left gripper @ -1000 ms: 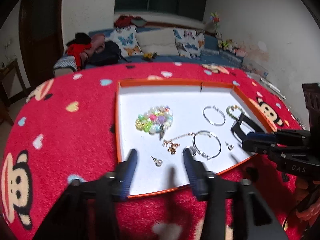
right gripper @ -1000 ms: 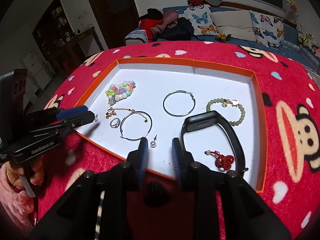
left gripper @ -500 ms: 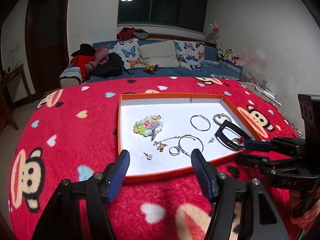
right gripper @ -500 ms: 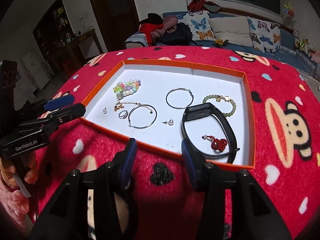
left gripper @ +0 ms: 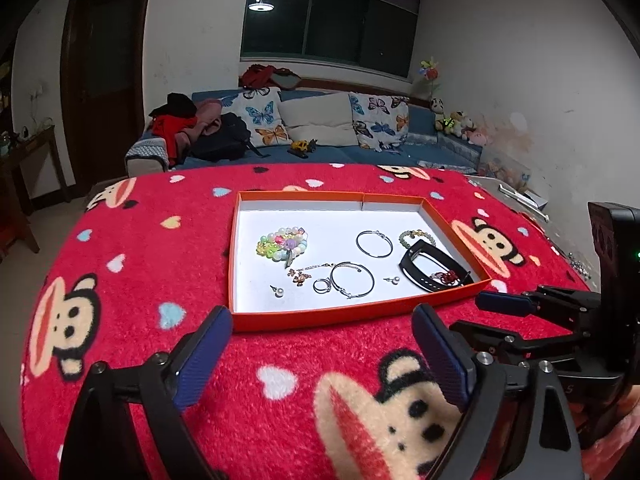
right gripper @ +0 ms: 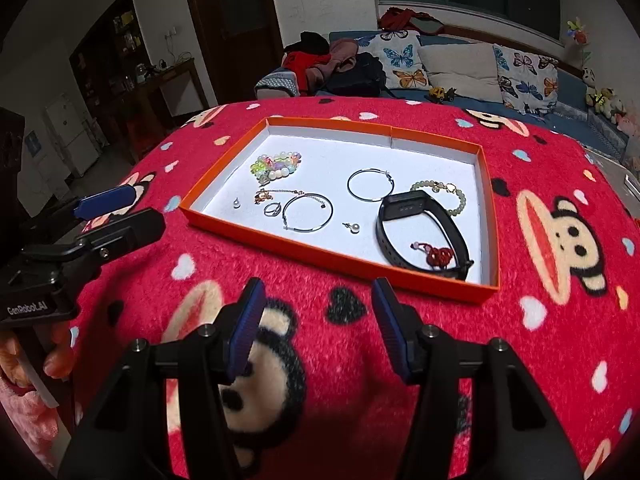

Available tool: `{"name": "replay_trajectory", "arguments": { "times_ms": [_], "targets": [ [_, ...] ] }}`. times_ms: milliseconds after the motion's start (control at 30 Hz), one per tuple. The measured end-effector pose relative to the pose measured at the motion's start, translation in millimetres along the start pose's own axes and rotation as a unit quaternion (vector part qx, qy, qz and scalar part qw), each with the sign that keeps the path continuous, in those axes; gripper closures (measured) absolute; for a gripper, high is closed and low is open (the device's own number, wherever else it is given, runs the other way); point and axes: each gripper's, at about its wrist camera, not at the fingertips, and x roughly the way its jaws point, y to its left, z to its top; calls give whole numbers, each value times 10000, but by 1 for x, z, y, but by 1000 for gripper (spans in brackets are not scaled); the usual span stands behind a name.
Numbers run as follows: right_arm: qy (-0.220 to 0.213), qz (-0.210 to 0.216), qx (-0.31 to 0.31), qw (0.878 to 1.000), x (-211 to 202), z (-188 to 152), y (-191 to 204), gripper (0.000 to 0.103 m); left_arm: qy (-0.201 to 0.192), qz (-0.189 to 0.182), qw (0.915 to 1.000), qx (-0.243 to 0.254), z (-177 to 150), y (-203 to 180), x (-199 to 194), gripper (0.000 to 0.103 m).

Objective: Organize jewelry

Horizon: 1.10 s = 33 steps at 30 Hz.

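An orange tray with a white floor holds a colourful bead bracelet, a hoop, a silver bangle, a ring, a gold chain, a green bead bracelet, a black watch band with a red knot charm, and two pearl studs. My left gripper hovers before the tray's near wall, its jaws opening wide and empty. My right gripper hangs over the blanket short of the tray, jaws opening, nothing between them.
A red blanket printed with cartoon monkeys and hearts covers the table around the tray. Behind it stands a blue sofa with butterfly pillows and piled clothes. A person's hand holds the left gripper's handle.
Both grippers have drawn back from over the tray to the near side and risen. Their jaws have widened. The two pearl studs that stood between the fingers now lie free in the tray.
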Motion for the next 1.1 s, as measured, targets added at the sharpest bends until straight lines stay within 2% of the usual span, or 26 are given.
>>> {"name": "replay_trajectory", "arguments": {
  "times_ms": [200, 600, 967, 1100],
  "targets": [
    [-77, -8, 7, 10000, -14, -9, 2, 42, -113, 149, 9997, 169, -6, -15, -21, 1],
    [-254, -49, -10, 9997, -34, -18, 2, 36, -261, 277, 9993, 21, -13, -21, -46, 0],
    [-461, -88, 61, 9989, -38, -23, -3, 33, -200, 319, 9993, -86, -21, -22, -38, 0],
    [-656, -298, 30, 9974, -35, -27, -5, 29, -188, 403, 9990, -37, -27, -23, -28, 0]
  ]
}}
